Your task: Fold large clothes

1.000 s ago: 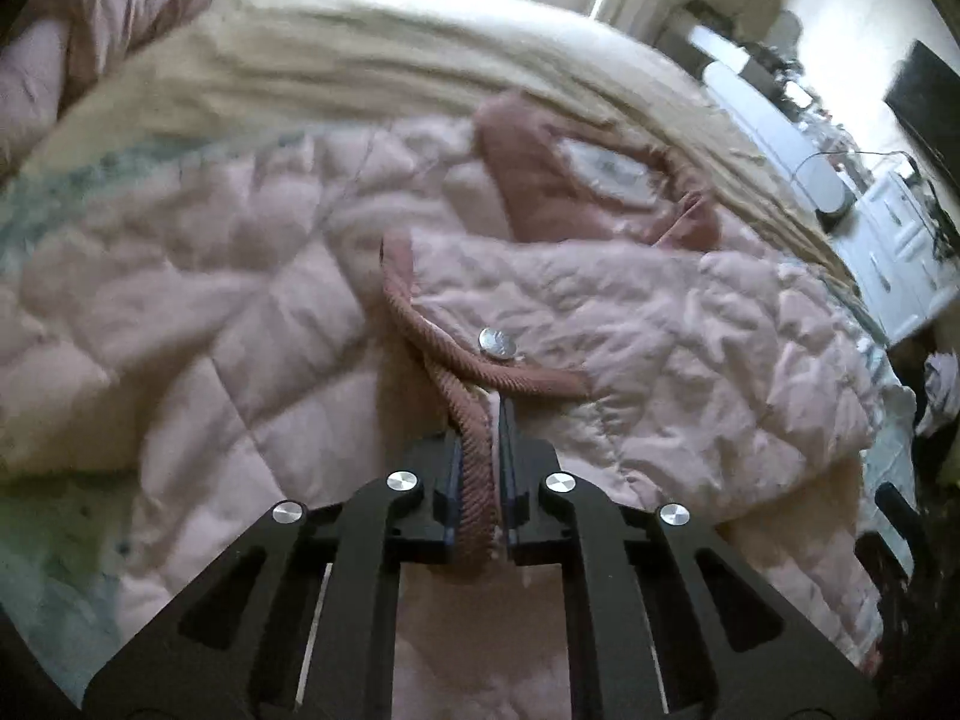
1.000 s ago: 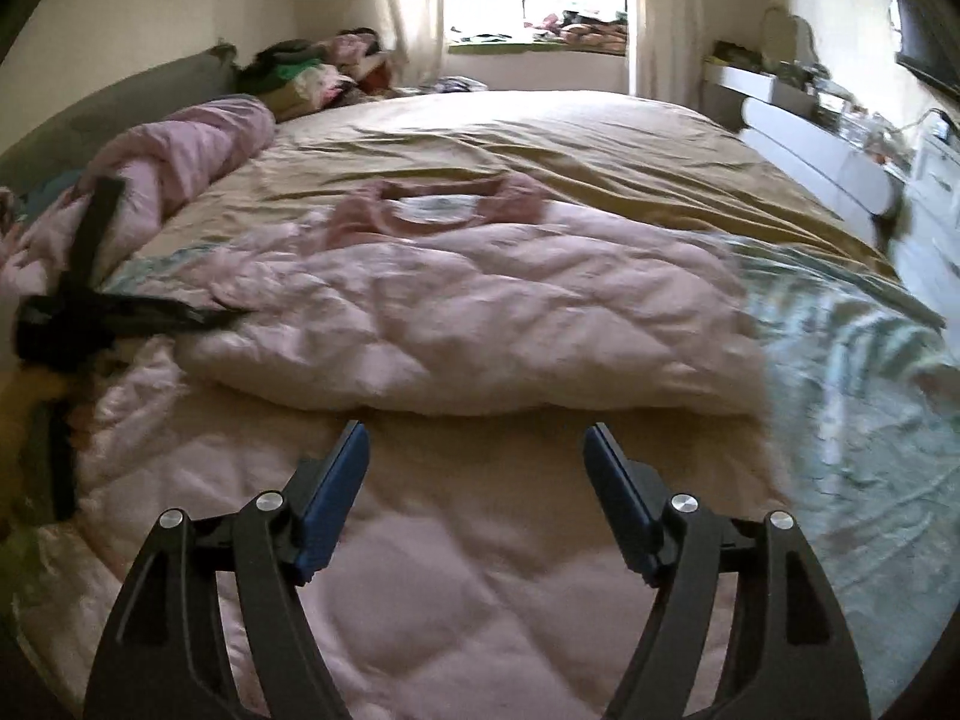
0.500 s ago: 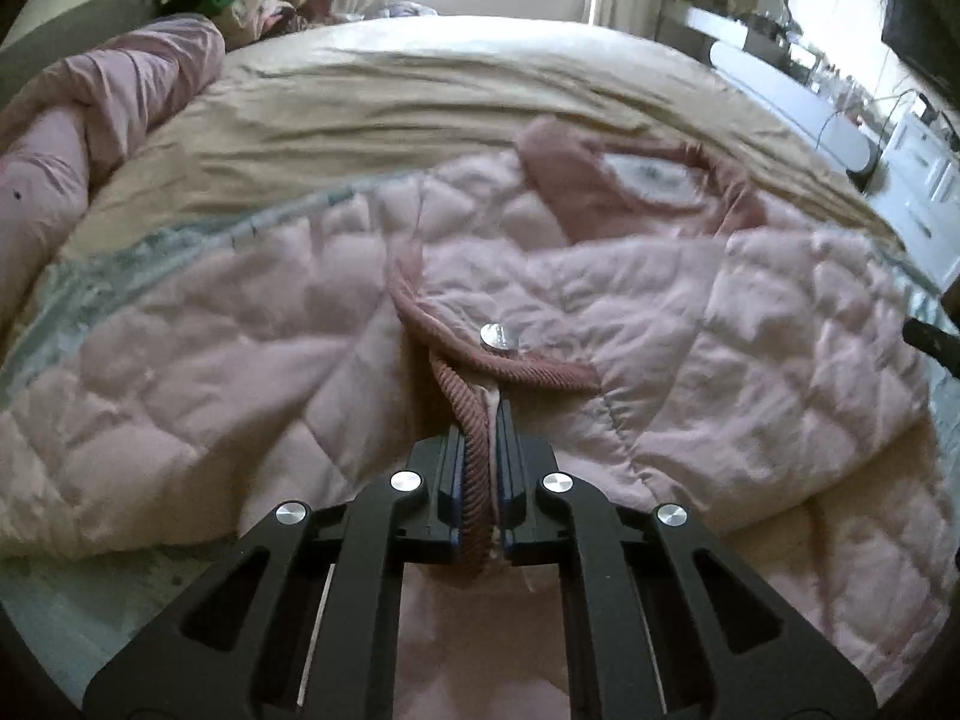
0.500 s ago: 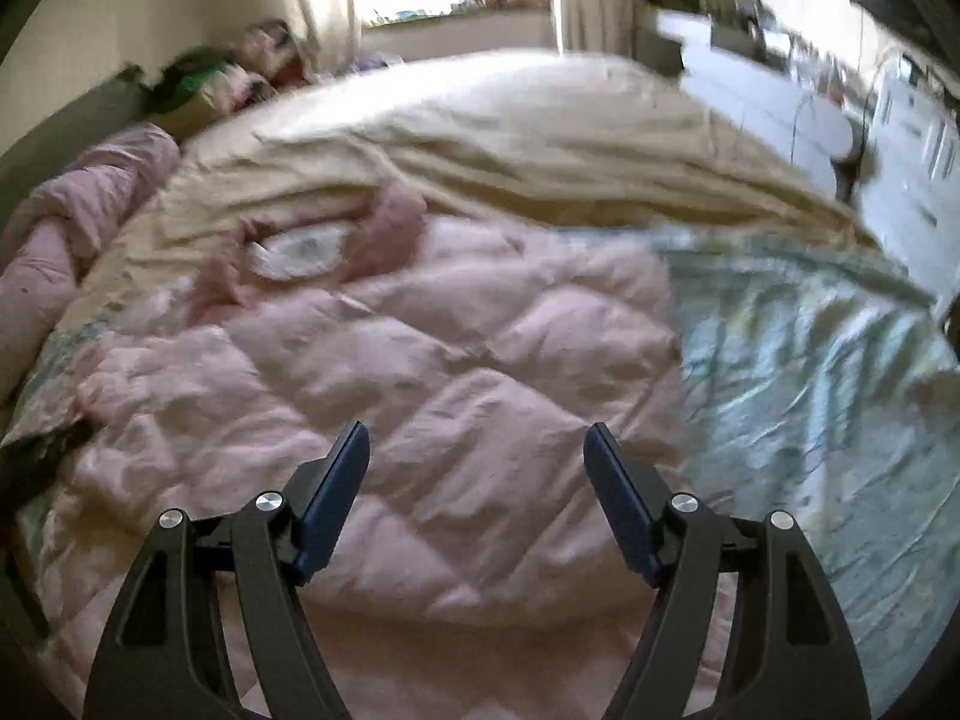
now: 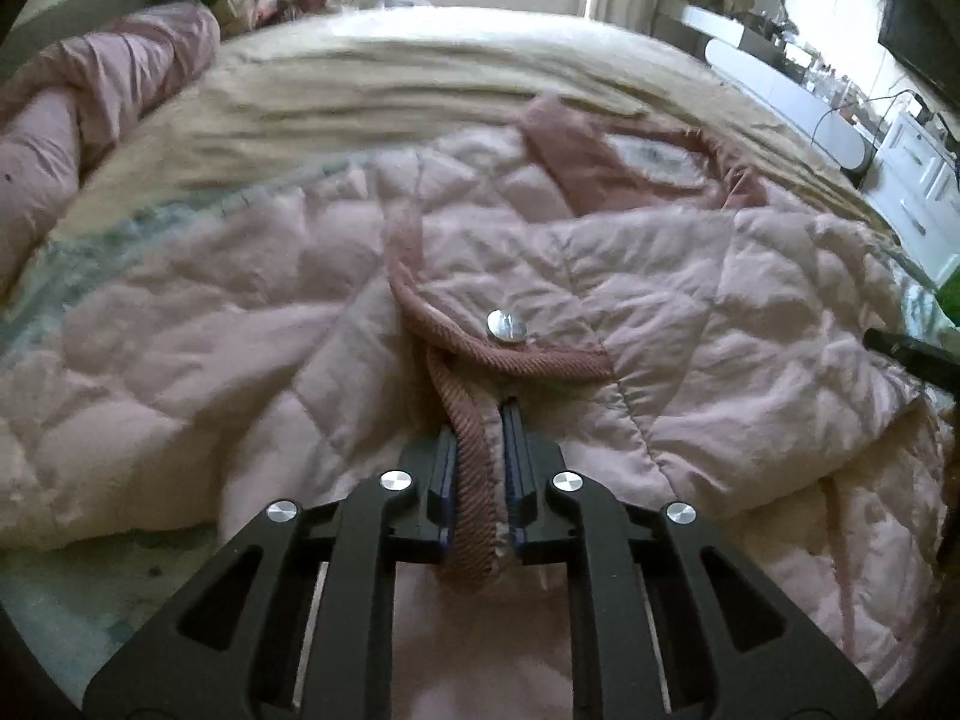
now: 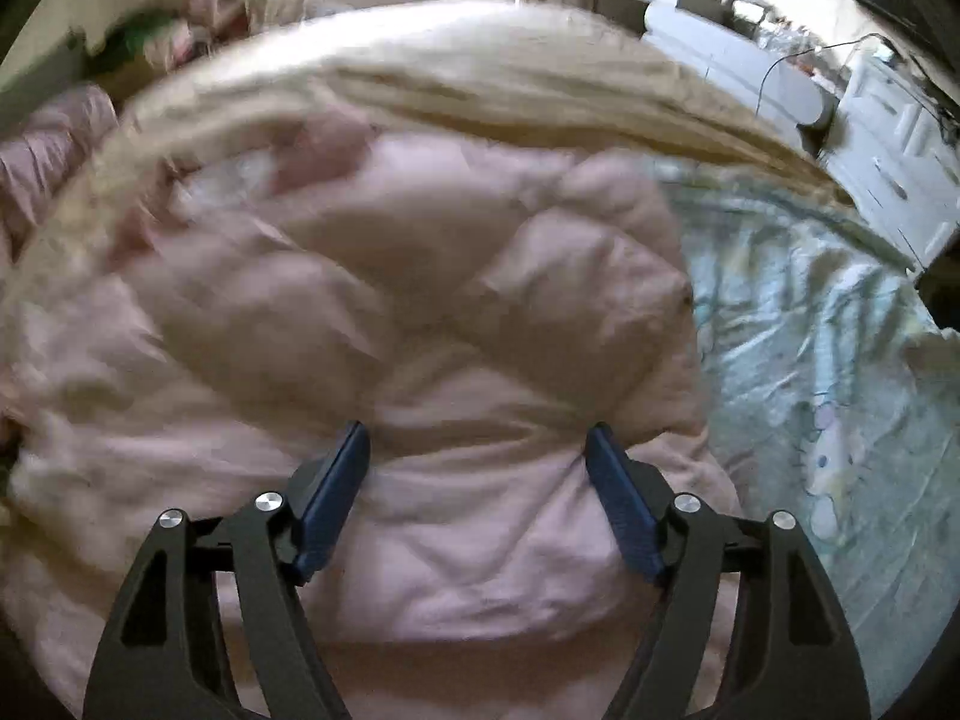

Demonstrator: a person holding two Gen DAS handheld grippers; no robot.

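A pale pink quilted jacket (image 5: 690,324) lies spread on the bed, its darker pink collar (image 5: 576,162) at the far side and a silver snap button (image 5: 506,324) near the middle. My left gripper (image 5: 480,420) is shut on the jacket's ribbed dark-pink cuff (image 5: 474,480), held over the jacket front. In the right wrist view the jacket (image 6: 420,360) fills the centre, blurred. My right gripper (image 6: 477,438) is open and empty, low over the jacket's folded right side.
A beige bedspread (image 5: 390,84) covers the far half of the bed; a patterned teal sheet (image 6: 810,360) shows to the right. A rolled pink duvet (image 5: 90,102) lies at the left. White cabinets (image 6: 888,150) stand at the right.
The left gripper stays shut on the cuff and has shifted slightly over the jacket. The right gripper, still open, has moved down and closer to the jacket's right side.
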